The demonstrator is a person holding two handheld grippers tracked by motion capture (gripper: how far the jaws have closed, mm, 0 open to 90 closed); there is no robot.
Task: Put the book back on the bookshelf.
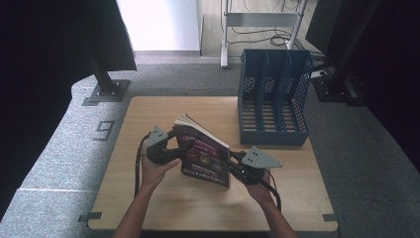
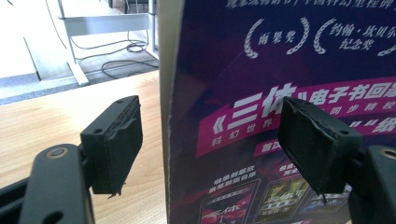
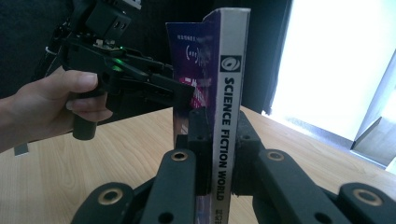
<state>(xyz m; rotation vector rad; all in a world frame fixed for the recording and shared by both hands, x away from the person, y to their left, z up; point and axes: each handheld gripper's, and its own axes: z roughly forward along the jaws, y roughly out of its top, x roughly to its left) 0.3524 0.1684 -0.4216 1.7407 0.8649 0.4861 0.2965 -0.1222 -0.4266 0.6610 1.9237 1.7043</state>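
Right tongs (image 3: 223,154) clamp book (image 1: 203,151) spine upright beside file rack (image 1: 274,99); left tongs (image 2: 210,140) released astride its edge; next, slot it in.

Book (image 2: 280,93) cut off by top, right and bottom edges in left gripper view; small cover print there is too blurred to read. In right gripper view, the jaws hide the lower spine (image 3: 227,116), and the bottom edge cuts it off. Rack (image 1: 274,96) compartments' insides too dark to tell in high view.

I see a light wooden table (image 1: 163,208) at centre frame on grey speckled carpet (image 1: 54,148). A blue perforated plastic file rack (image 1: 274,96) stands at its upper right. Black curtains (image 1: 49,44) darken the upper left, and bright daylight washes the pale floor (image 1: 161,25) at top centre beside a grey metal stand (image 1: 225,34).
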